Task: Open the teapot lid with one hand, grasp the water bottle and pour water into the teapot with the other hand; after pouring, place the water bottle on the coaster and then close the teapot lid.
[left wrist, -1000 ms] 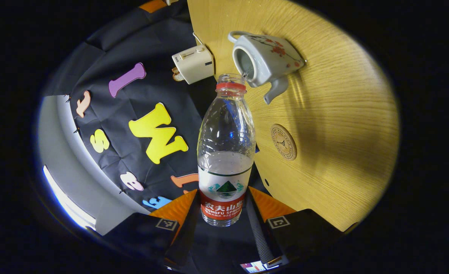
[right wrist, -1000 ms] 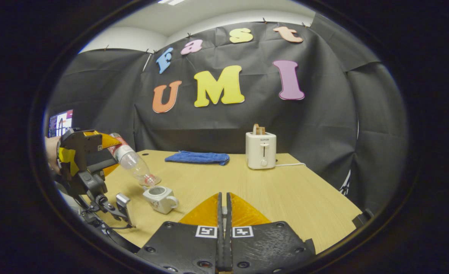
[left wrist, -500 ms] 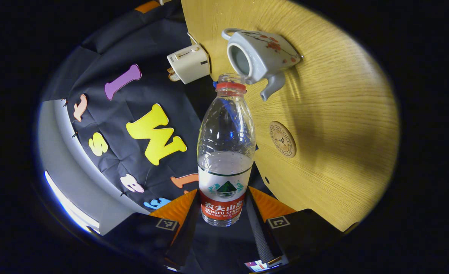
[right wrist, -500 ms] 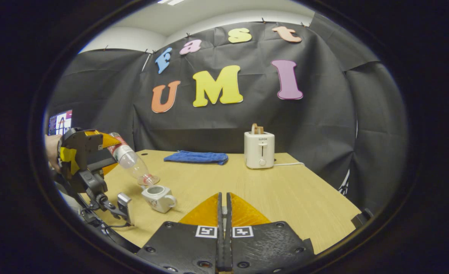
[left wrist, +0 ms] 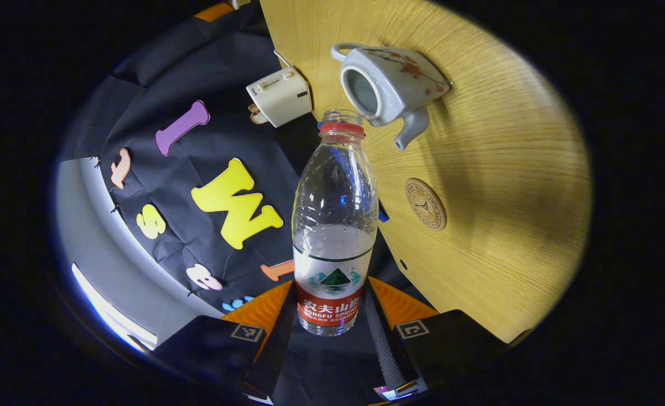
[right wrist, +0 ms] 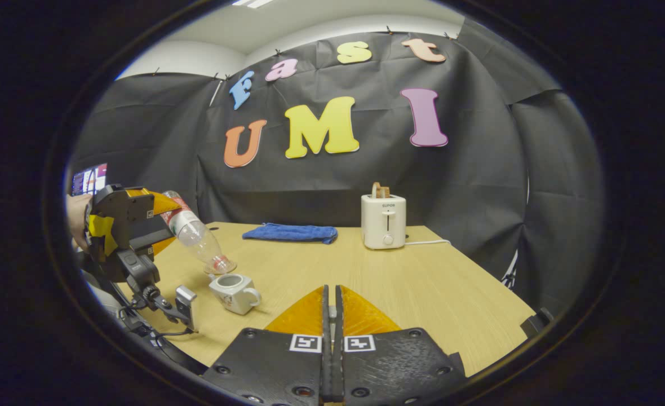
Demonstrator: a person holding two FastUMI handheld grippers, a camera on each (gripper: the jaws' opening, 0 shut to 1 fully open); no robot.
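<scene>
My left gripper (left wrist: 329,293) is shut on the lower, labelled part of a clear water bottle (left wrist: 335,225) with a red neck ring and no cap. In the right gripper view the left gripper (right wrist: 163,211) holds the bottle (right wrist: 197,239) tilted mouth-down, its mouth just above the open top of the white flowered teapot (right wrist: 232,290). The teapot (left wrist: 391,84) stands lidless on the wooden table (left wrist: 507,169). A round wooden coaster (left wrist: 425,196) lies bare near it. My right gripper (right wrist: 331,307) hovers over the table's near side with its fingers pressed together.
A white toaster (right wrist: 383,221) with a slice of toast stands at the back of the table (right wrist: 422,282), its cord trailing right. A folded blue cloth (right wrist: 290,232) lies at the back centre. A hand (right wrist: 76,217) holds the left gripper at the left edge.
The left gripper and bottle have risen slightly, and the bottle's mouth has drawn a little away from the teapot's opening. The right gripper has stayed still.
</scene>
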